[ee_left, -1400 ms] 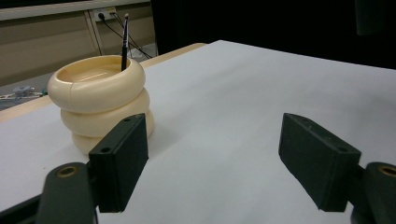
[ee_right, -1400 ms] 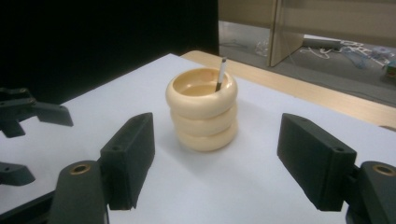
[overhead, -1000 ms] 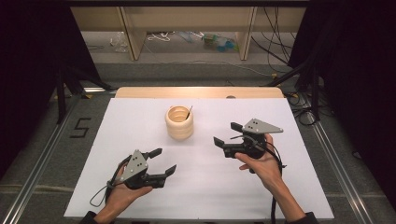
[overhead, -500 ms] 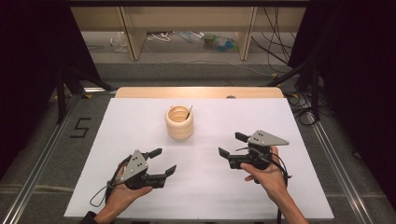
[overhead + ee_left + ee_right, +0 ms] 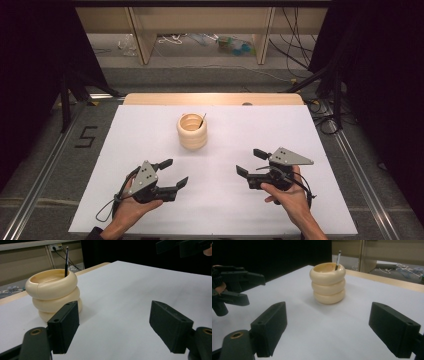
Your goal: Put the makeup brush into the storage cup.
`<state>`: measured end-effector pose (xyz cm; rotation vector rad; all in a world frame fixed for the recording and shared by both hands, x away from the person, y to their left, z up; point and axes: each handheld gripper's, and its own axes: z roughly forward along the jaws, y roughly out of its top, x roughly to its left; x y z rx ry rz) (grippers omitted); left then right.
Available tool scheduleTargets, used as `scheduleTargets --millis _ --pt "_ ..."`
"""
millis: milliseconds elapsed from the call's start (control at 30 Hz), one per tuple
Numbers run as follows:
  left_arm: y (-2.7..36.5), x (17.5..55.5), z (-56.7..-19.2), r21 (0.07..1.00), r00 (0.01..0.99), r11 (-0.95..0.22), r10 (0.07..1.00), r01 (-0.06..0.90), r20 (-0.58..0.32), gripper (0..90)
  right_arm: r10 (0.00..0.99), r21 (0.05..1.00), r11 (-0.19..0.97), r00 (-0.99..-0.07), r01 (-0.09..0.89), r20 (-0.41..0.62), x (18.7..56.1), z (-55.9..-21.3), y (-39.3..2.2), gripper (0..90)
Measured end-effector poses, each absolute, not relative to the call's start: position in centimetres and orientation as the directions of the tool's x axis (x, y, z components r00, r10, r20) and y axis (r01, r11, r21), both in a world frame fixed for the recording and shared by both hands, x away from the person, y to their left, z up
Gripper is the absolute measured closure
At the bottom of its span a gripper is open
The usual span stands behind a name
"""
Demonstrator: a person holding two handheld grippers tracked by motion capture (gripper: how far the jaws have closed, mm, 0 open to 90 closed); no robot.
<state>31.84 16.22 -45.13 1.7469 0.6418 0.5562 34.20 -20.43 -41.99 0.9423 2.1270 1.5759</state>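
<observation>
Centrally, toward the far half of the white-covered desk (image 5: pixel 320 145), stands the cream holder of three stacked rounded rings (image 5: pixel 192 131), upright, with a thin dark pen (image 5: pixel 201 120) leaning against the 2 o'clock side of its rim. Its placement probably leaves it equally reachable from both sides. The left gripper (image 5: pixel 172 173) rests low at the near edge, held in the person's left hand (image 5: pixel 131 207), jaws spread wide and empty; the holder lies at about 1 o'clock from it, well apart. The right gripper (image 5: pixel 252 162), carried in the right hand (image 5: pixel 290 197), is likewise released with nothing between its jaws; the holder lies at roughly 11 o'clock from it, also well apart. Both grippers appear to point toward the holder, suggesting readiness to approach it or the pen.
</observation>
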Motion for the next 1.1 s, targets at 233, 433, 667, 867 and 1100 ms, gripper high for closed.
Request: scheduleTargets --millis 233,433,667,867,1100 --pt "16.2 31.8 -45.1 0.966 0.739 -0.217 0.673 0.139 0.045 23.9 0.669 0.931 0.198 -0.737 0.306 0.1 33.6 -42.4 -20.5 16.4" --pt "16.2 31.8 -45.2 0.966 0.738 -0.217 0.673 0.139 0.045 23.9 0.673 0.934 0.185 -0.732 0.305 0.106 33.1 -42.7 -20.8 16.3" --pt "16.2 31.8 -45.2 0.966 0.738 -0.213 0.674 0.144 0.039 23.9 0.673 0.929 0.203 -0.734 0.309 0.097 32.5 -43.1 -21.3 16.2" --pt "16.2 31.9 -45.2 0.966 0.741 -0.218 0.67 0.14 0.044 23.9 0.68 0.932 0.187 -0.726 0.309 0.104 32.4 -43.4 -21.3 16.2" --pt "16.2 31.9 -45.2 0.965 0.741 -0.221 0.67 0.14 0.046 23.9 0.679 0.925 0.206 -0.728 0.318 0.099 32.5 -43.5 -21.5 16.2"
